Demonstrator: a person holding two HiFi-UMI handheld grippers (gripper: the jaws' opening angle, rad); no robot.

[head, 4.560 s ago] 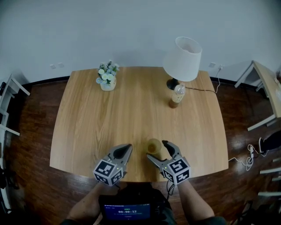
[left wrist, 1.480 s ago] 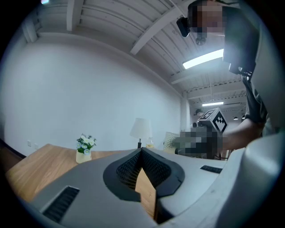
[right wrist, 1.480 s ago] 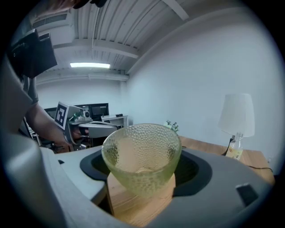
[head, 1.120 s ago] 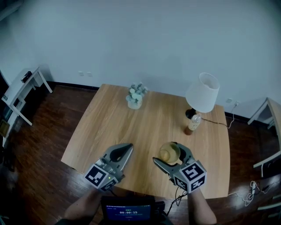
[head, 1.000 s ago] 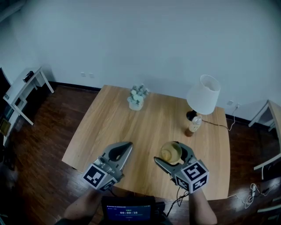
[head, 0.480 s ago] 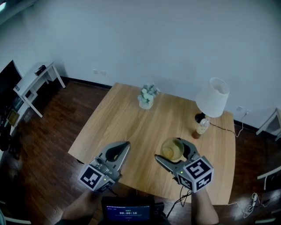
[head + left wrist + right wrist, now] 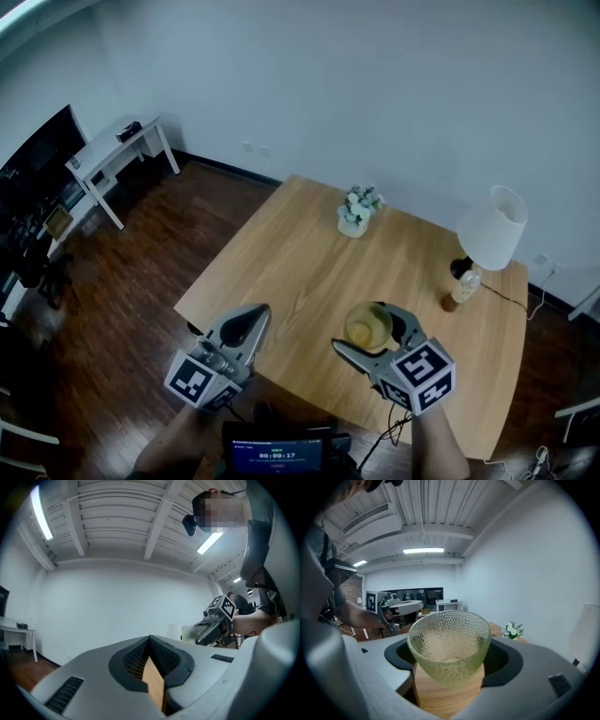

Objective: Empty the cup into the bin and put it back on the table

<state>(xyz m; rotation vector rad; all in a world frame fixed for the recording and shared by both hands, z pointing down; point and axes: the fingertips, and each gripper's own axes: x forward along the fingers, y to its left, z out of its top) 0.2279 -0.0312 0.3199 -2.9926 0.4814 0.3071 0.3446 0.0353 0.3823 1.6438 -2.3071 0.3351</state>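
1. Right gripper (image 7: 364,328): jaws spread wide, clamped on pebbled glass cup (image 7: 449,644); cup upright, over near part of table (image 7: 291,272).
2. Left gripper (image 7: 249,322): jaws pressed together, nothing between; at table's near corner.
3. Far side of table: flower pot (image 7: 353,225), lamp (image 7: 490,236), bottle (image 7: 457,292).

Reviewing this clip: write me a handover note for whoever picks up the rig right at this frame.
Right tool: shut on the dimpled glass cup, which is upright and lifted above the near edge of the wooden table.
Left tool: shut, nothing in it, held by the table's near edge.
Done: cup picked up off the table.
Left: find the bin, which no view shows; tip the cup into it; set the cup back on the table. It is hard to tell whether anything is in the cup.
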